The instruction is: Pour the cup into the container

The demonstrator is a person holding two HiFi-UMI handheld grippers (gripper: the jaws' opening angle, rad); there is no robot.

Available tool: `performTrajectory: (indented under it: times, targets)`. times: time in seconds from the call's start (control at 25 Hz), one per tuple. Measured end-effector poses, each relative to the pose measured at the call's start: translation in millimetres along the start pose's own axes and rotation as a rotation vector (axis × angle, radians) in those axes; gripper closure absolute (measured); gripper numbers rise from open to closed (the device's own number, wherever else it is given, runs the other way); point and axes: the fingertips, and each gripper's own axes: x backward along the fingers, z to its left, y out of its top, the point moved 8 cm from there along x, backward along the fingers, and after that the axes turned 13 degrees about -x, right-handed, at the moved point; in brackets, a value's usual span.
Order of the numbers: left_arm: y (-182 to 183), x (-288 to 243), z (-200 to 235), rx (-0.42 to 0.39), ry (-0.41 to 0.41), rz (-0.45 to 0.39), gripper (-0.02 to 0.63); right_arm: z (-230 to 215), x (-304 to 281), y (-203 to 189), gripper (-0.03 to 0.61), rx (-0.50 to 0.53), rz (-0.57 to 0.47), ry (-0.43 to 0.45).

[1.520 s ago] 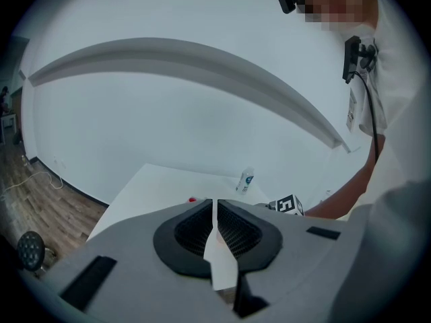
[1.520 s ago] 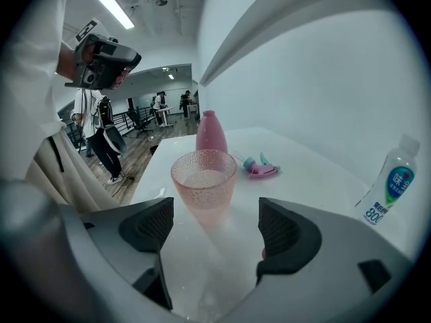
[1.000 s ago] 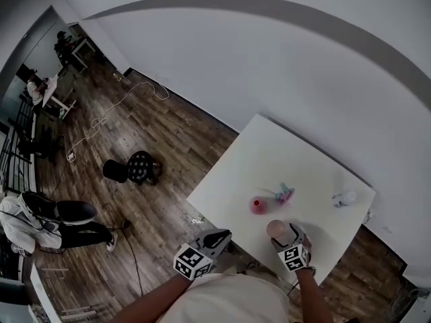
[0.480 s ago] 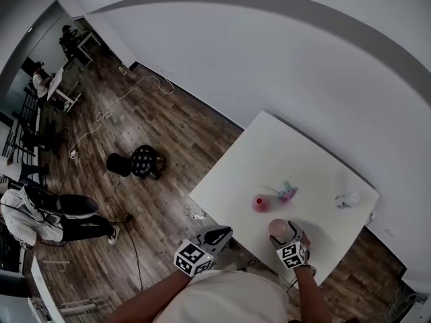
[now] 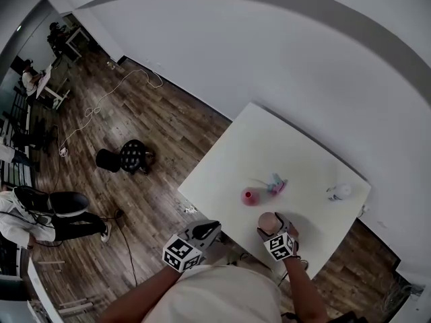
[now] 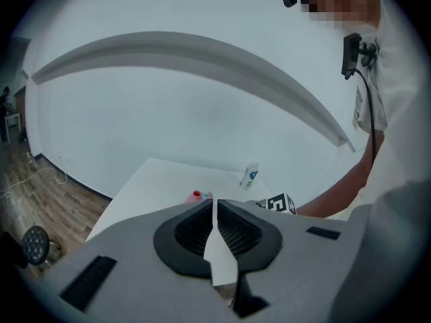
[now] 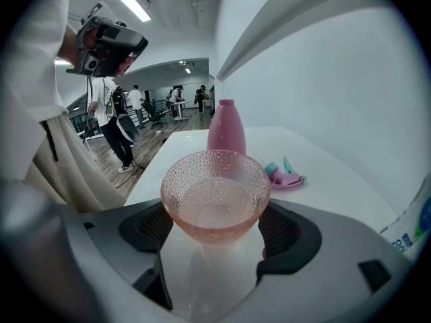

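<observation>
Pink dimpled glass cup stands upright, pinched in your right gripper, near the tall pink bottle. Your left gripper is pressed together, empty. Grasp looks done; next, lift and tilt over the bottle's narrow mouth.

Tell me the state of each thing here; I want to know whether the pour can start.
Left gripper: shut, empty.
Right gripper: shut on the cup.
Cup: upright, not tipped; contents unclear.
Pink bottle: upright, seemingly uncapped.
Cap: lying on the table beside the pink bottle.
Clear bottle: standing, apart from the rest.
</observation>
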Motion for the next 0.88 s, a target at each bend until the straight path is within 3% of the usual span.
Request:
performTrajectory:
  times: [0.88]
  targets:
    - [-2.0, -1.2, 8.4, 0.0, -0.008, 0.016, 0.6, 0.8, -8.9, 6.1, 0.202, 0.002, -0.034, -0.014]
